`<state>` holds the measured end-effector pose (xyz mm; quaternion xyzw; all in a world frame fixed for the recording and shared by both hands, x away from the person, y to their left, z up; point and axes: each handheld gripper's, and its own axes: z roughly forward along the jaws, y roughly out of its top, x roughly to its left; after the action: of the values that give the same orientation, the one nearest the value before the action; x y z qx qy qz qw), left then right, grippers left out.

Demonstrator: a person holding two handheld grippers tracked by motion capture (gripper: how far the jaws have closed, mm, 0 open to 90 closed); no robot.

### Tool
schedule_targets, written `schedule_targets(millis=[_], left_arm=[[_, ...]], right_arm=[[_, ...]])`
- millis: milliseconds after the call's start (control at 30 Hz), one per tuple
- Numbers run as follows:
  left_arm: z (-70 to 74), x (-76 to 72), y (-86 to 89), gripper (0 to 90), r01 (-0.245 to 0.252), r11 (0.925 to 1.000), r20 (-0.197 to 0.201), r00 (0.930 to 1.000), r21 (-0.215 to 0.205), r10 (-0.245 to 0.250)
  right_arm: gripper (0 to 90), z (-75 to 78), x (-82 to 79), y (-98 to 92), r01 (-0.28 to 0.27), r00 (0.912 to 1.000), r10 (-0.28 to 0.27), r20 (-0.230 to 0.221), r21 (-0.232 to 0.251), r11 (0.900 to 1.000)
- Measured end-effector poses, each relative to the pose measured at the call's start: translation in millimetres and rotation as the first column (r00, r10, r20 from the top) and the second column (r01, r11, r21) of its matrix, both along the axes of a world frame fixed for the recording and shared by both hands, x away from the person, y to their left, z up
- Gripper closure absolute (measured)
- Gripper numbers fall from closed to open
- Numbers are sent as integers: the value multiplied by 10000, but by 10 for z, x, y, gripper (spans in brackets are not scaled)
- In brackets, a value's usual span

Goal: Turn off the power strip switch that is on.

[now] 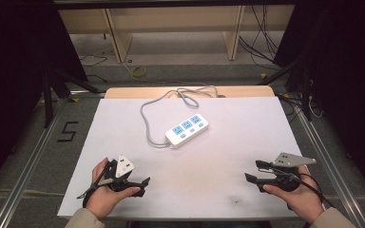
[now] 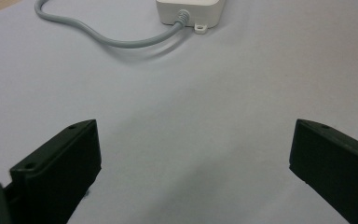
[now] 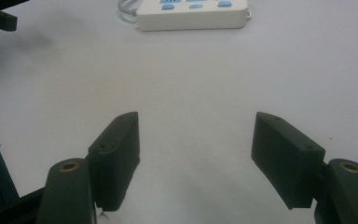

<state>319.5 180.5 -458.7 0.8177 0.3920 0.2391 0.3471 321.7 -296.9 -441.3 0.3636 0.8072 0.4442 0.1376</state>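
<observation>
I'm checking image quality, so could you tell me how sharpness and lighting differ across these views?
High view: evenly lit white table sheet, dark surroundings. Left gripper view: the left tongs look soft and close. Right gripper view: the white plastic power strip is slightly blurred.

both hands hold their tongs low over the table's near edge, well apart: left tongs [image 1: 142,186] at its left, right tongs [image 1: 254,171] at its right, jaws spread, nothing between them.
</observation>
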Motion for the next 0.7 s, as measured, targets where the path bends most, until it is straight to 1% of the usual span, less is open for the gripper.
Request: schedule_targets(millis=[33,133,200,233,333,533,700], left_arm=[[-4,-3,-8,19,-6,10000,21,10000,-42,6],[-3,-10,-13,23,77,10000,26,10000,13,-78],[-5,-10,-14,26,71,10000,32,10000,10,-71],[-5,-9,-16,26,66,10000,38,10000,22,-66],[-4,-4,-22,33,59,10000,56,10000,19,-60],[-13,5,-34,37,134,9999,26,9999,57,-134],[-13,5,-37,41,120,9999,40,9999,12,-120]], right_arm=[[334,0,0,5,-1,10000,1,19,6,10000],[347,6,8,22,8,10000,-7,32,-119,9999],[362,16,11,38,-19,9999,20,108,-153,9999],[371,23,13,51,-8,9998,10,185,-93,10000],[392,42,29,86,-90,9995,95,301,-172,9998],[398,37,110,162,-167,9991,179,382,-317,9994],[402,52,183,250,-291,9987,308,394,-442,9986]])
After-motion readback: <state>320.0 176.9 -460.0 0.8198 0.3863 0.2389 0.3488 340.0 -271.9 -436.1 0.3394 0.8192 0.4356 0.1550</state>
